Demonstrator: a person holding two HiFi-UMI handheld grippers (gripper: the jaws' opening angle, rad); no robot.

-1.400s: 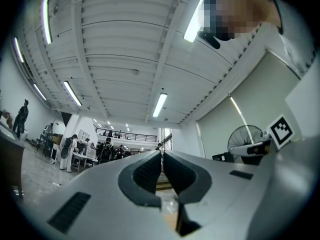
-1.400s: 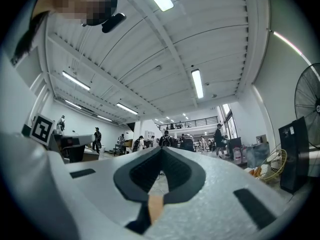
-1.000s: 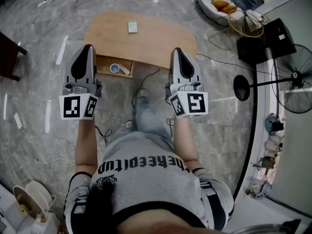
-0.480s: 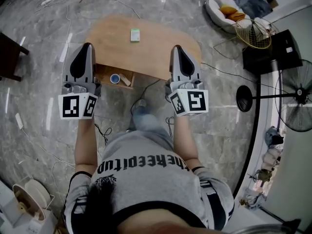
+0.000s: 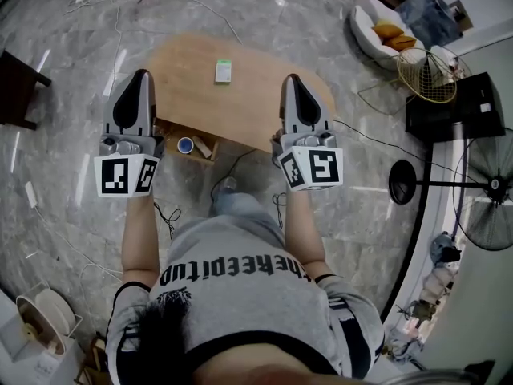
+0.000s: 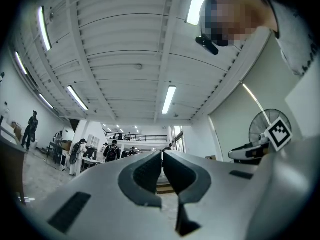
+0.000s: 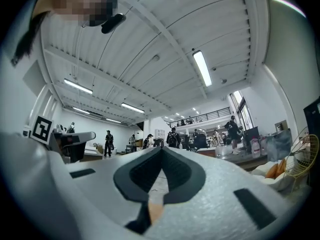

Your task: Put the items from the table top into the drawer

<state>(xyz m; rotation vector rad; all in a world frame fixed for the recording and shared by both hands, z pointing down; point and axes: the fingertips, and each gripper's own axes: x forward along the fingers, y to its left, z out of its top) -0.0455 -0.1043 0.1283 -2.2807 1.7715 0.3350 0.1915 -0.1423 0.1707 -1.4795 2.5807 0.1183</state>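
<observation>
Between the left hand-held gripper (image 5: 142,77) and the right hand-held gripper (image 5: 290,80), a little ahead of both in the head view, a small green-and-white box (image 5: 223,71) lies on the oval wooden tabletop (image 5: 264,95). Just right of the left one, an open wooden drawer (image 5: 167,129) holds a blue-and-white roll (image 5: 185,144). The left gripper view shows its jaws pressed together on nothing. The right gripper view shows the same.

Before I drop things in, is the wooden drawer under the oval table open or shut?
Open. The wooden drawer sticks out past the oval wooden table's near edge, and a blue-and-white roll lies inside it.
</observation>
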